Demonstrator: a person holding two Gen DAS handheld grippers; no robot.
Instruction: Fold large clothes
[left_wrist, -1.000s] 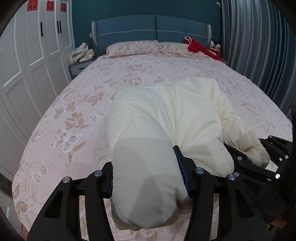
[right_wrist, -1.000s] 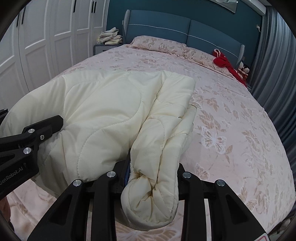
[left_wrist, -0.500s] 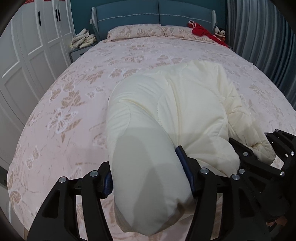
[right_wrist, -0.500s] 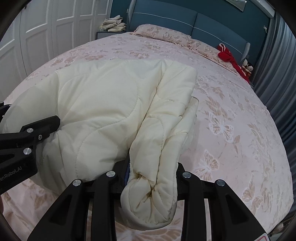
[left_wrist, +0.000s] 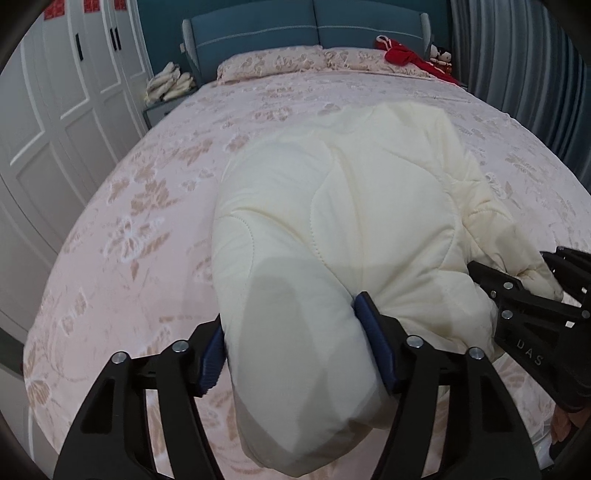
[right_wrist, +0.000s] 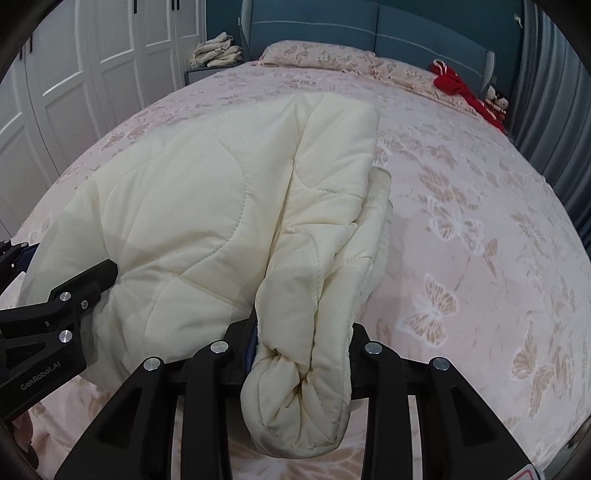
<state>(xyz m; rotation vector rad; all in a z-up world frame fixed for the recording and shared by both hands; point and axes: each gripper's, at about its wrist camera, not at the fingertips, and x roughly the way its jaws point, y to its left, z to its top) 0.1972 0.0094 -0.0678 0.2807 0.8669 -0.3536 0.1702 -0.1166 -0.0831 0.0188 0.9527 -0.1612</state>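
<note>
A cream quilted padded jacket (left_wrist: 351, 206) lies on the pink floral bed (left_wrist: 140, 229), stretching away toward the pillows. My left gripper (left_wrist: 295, 354) is shut on a thick bunched fold of its near left edge, held just above the bed. My right gripper (right_wrist: 301, 350) is shut on the bunched near right edge of the jacket (right_wrist: 221, 206), with a folded strip running away from it. Each gripper shows at the side of the other's view: the right one (left_wrist: 524, 295) and the left one (right_wrist: 55, 314).
White wardrobe doors (left_wrist: 55, 110) stand on the left. A nightstand with folded pale cloth (left_wrist: 168, 86) is beside the blue headboard (left_wrist: 314, 33). Pillows (left_wrist: 269, 62), a red garment (right_wrist: 465, 92) and small plush toys (right_wrist: 495, 98) lie at the bed's head. Grey curtains (left_wrist: 517, 55) hang on the right.
Both grippers keep their hold on the jacket's near edge. The views have shifted slightly; the jacket's far part has slid a little farther up the bed.
</note>
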